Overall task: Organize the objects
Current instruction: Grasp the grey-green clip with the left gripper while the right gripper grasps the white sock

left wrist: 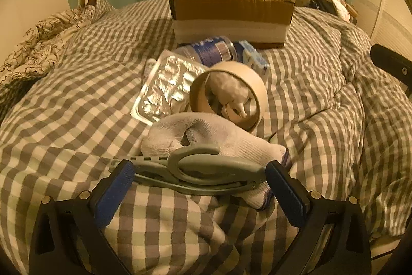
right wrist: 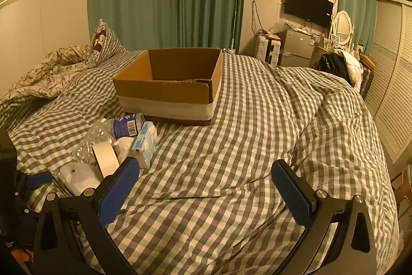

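Note:
An open cardboard box [left wrist: 231, 9] stands on the checked bed; it also shows in the right wrist view [right wrist: 164, 92]. In front of it lies a pile: grey scissors [left wrist: 200, 169], a white glove [left wrist: 206, 133], a tape roll [left wrist: 229, 92], a foil blister pack [left wrist: 167, 86], a blue-labelled plastic bottle [left wrist: 211, 50] and a tissue pack [left wrist: 252, 58]. My left gripper [left wrist: 200, 177] is open, its fingers either side of the scissors' handles. My right gripper [right wrist: 206, 177] is open and empty over bare bedding, right of the pile, where the tape roll [right wrist: 105, 159], bottle [right wrist: 126, 125] and tissue pack [right wrist: 145, 143] show.
A crumpled patterned quilt [left wrist: 43, 48] and pillow [right wrist: 105, 43] lie at the left. Green curtains, a wall TV [right wrist: 309, 5], a small fridge [right wrist: 298, 45] and a mirror stand beyond the bed. Louvred doors [right wrist: 394, 94] are at the right.

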Demonstrator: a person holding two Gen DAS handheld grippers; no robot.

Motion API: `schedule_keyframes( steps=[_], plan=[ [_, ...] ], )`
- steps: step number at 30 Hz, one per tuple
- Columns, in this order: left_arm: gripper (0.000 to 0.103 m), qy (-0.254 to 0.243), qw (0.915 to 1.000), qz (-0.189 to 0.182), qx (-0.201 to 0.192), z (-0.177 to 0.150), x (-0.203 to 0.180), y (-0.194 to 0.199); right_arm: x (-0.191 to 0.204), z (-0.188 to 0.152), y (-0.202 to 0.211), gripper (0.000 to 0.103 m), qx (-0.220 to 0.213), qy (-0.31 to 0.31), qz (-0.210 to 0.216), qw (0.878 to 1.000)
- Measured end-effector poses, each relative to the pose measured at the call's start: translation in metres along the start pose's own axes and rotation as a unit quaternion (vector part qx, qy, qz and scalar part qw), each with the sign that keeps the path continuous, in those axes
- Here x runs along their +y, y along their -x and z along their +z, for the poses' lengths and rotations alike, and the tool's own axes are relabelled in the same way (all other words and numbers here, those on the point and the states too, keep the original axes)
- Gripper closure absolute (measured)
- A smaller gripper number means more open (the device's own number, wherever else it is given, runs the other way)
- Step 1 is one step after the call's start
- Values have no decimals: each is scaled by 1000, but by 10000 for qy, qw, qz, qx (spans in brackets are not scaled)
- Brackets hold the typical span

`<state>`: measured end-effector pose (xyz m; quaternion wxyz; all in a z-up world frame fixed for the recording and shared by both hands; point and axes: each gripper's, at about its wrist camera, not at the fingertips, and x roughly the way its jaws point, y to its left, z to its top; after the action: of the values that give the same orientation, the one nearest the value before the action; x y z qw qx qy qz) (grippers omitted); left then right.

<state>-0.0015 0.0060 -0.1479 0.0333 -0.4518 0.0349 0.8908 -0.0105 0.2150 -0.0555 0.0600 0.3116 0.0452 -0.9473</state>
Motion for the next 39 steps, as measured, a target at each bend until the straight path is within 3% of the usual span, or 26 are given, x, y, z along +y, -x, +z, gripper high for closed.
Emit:
schedule_keyframes(
  steps=[6, 12, 15, 21, 24, 28, 32, 35, 39],
  plan=[
    [0, -48, 9997, 37, 249, 2, 3, 0, 9, -2, 1, 0, 23, 103, 58, 9999],
    [0, -137, 9981, 526, 287, -10, -3, 6, 9, -3, 1, 0, 15, 79, 161, 9998],
    [0, 8, 9978, 596, 300, -14, -1, 6, 7, -6, -1, 0, 29, 38, 233, 9997],
    [0, 825, 9963, 81, 210, 1, 9, 9, -3, -13, -9, 0, 114, -124, 367, 9992],
    [0, 976, 9945, -130, 362, 5, 5, 2, -8, -16, -12, 0, 139, -177, 380, 9990],
    [25, 1003, 9935, -4, 531, 1, 5, -13, -13, -18, -14, 0, 159, -286, 407, 9986],
    [73, 1039, 9899, -542, 796, -8, 9, -13, -13, -18, -13, 0, 144, -305, 415, 9986],
    [84, 874, 9912, -526, 848, -14, 14, -6, -12, -17, -12, 0, 160, -281, 434, 9985],
    [90, 561, 9966, -163, 576, -16, 27, 19, -2, -17, -8, 0, 130, -125, 500, 9986]
  ],
)
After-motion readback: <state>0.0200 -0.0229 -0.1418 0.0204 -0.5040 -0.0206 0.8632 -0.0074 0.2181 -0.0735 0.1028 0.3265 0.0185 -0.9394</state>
